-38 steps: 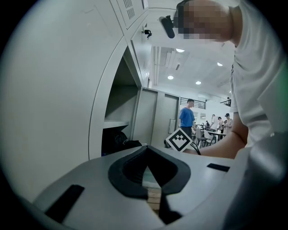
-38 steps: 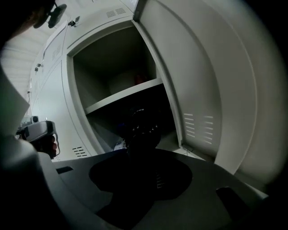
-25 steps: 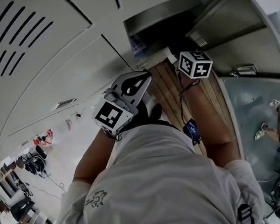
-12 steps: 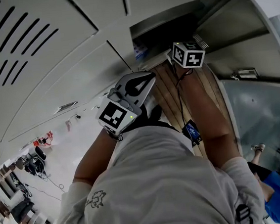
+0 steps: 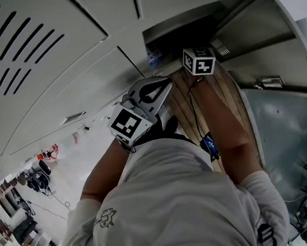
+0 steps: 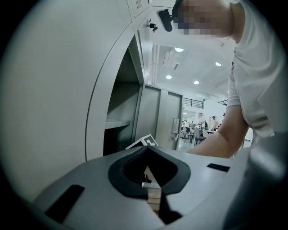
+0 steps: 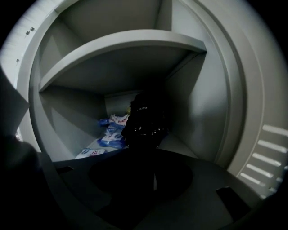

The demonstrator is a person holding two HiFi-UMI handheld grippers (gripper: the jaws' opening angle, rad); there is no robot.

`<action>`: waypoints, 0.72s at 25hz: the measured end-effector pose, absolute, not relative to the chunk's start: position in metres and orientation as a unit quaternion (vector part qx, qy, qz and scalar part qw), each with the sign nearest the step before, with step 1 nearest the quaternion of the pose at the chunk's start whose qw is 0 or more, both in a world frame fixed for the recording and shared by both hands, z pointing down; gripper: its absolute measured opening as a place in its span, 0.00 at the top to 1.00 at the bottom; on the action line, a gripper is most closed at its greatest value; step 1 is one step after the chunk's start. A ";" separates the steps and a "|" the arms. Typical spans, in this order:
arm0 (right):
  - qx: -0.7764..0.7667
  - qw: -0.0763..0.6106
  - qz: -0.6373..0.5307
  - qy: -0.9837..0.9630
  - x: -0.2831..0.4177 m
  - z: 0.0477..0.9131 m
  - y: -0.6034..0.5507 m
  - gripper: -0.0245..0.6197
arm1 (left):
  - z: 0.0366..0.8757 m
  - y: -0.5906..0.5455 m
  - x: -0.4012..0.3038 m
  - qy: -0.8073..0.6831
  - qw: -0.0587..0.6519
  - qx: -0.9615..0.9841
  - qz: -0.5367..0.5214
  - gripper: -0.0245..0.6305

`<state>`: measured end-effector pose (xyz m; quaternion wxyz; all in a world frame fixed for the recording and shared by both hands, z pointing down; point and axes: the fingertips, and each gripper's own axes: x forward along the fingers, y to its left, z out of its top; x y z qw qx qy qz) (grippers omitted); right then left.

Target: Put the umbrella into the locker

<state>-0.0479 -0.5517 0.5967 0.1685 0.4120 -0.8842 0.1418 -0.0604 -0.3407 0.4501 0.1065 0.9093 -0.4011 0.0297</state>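
Note:
The black folded umbrella (image 7: 145, 122) sticks out forward from my right gripper (image 7: 152, 173), which is shut on its near end. It reaches into the lower compartment of the open grey locker (image 7: 189, 103), its far end over the compartment floor. In the head view only the right gripper's marker cube (image 5: 199, 60) shows, at the mouth of the locker opening (image 5: 187, 26). My left gripper (image 5: 164, 82) hangs back outside the locker, in front of the person's chest, shut and holding nothing.
Several blue-and-white packets (image 7: 108, 132) lie at the back left of the compartment floor. A shelf (image 7: 121, 45) roofs the compartment. The open locker door (image 5: 269, 53) stands to the right. Closed vented locker doors (image 5: 15, 52) fill the left. Wooden slats (image 5: 233, 103) lie below.
My right gripper has moved forward and a little left, toward the locker's mouth, with the umbrella. The left gripper has barely moved. A person passing at the right has left the picture.

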 end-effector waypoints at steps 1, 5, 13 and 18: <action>0.412 0.170 0.140 -0.884 -0.049 0.597 -0.552 0.69 | 0.450 -0.341 -0.060 -0.401 0.106 0.909 0.029 0.95; 0.420 0.192 0.134 -0.877 -0.046 0.608 -0.553 0.69 | 0.455 -0.341 -0.061 -0.402 0.099 0.910 0.033 0.95; 0.417 0.264 0.100 -0.864 -0.054 0.621 -0.549 0.64 | 0.458 -0.336 -0.061 -0.407 0.088 0.908 0.037 0.95; 0.410 0.306 0.095 -0.854 -0.058 0.634 -0.550 0.61 | 0.453 -0.330 -0.062 -0.412 0.097 0.905 0.032 0.95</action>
